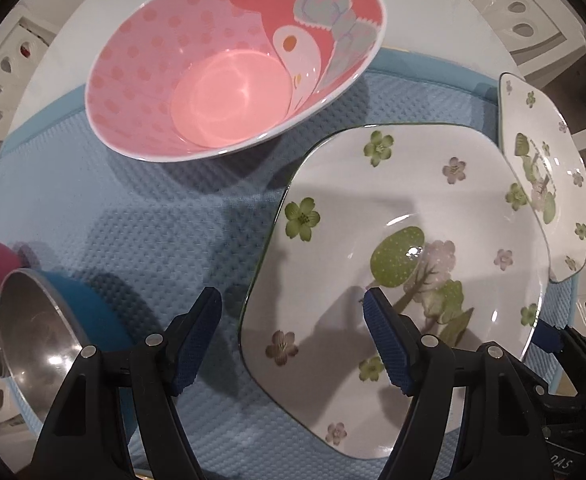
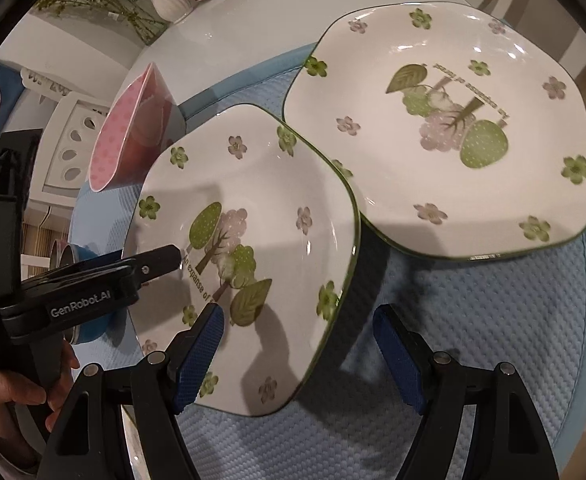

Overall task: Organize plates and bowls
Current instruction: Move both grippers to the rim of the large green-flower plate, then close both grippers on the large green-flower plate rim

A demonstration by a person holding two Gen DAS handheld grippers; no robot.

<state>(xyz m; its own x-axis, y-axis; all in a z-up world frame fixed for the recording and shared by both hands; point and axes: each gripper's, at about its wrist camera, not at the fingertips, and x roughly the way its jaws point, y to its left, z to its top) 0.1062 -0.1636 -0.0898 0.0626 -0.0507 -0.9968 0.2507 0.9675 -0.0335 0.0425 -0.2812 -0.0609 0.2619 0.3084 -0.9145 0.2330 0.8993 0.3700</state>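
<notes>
Both grippers wide open, empty: left gripper (image 1: 293, 312) straddles the white floral square plate's (image 1: 393, 248) left rim, right gripper (image 2: 299, 332) its right rim.

light: bright, overhead | shadows: soft-edged — glare specks | edges: fisheye-bent, dark-vignetted

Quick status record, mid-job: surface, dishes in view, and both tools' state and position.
surface: blue mat on a white table
near plate: floral, on the mat
far plate: floral, its edge hidden behind the near plate's
pink bowl: upright, empty
steel cups: two, at the mat's edge
left tool: open, straddling the near plate's rim
right tool: open, straddling the same plate's opposite rim
</notes>
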